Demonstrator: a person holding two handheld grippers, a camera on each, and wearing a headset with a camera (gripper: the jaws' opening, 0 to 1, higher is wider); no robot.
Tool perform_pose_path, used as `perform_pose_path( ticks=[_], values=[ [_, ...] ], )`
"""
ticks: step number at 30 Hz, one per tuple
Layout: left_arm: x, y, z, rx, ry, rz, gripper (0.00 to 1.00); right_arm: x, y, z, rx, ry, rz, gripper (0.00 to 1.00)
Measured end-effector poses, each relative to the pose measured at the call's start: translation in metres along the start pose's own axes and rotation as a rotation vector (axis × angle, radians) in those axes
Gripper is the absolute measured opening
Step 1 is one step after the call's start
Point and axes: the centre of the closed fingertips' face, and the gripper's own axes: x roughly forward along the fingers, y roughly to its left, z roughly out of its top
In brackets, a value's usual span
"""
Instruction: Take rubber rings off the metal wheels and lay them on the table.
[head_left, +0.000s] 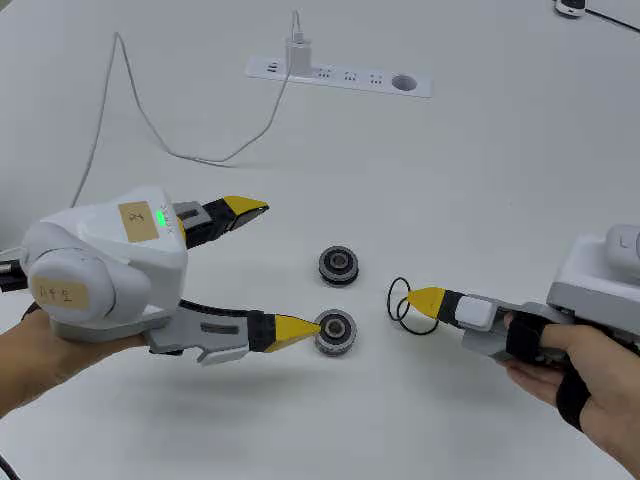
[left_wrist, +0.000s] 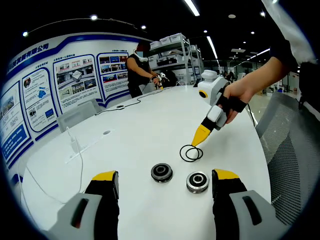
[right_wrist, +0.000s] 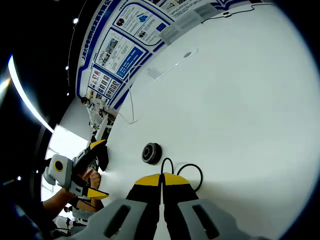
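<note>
Yellow-tipped left tool (head_left: 272, 268) gapes, its lower tip beside the near metal wheel (head_left: 335, 332). The far wheel (head_left: 339, 265) looks ringed: brace it, peel at the rim. Rubber rings (head_left: 400, 310) lie flat on the tabletop (head_left: 480, 180). The right tool (head_left: 418, 299) is clenched at them; pinching one? Unclear.

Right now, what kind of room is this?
Probably a lab or workshop. There is a long white table, picture posters on the wall, shelves stacked with boxes, and another person working at the far end.
</note>
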Motion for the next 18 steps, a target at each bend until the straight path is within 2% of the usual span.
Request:
perform_pose_path(
  ticks=[6, 8, 11, 18],
  values=[
    [-0.001, -0.001, -0.003, -0.007, 0.009, 0.0, 0.79, -0.009, -0.014, 0.001, 0.028, -0.026, -0.053, 0.02],
    [-0.001, -0.001, -0.003, -0.015, 0.004, 0.002, 0.79, -0.01, -0.02, 0.003, 0.041, -0.036, -0.056, 0.02],
    [0.0, 0.0, -0.003, -0.02, 0.006, 0.003, 0.79, -0.012, -0.029, 0.003, 0.048, -0.035, -0.09, 0.02],
    [0.0, -0.002, -0.002, -0.019, 0.001, 0.001, 0.79, -0.014, -0.04, 0.001, 0.067, -0.038, -0.123, 0.02]
  ],
)
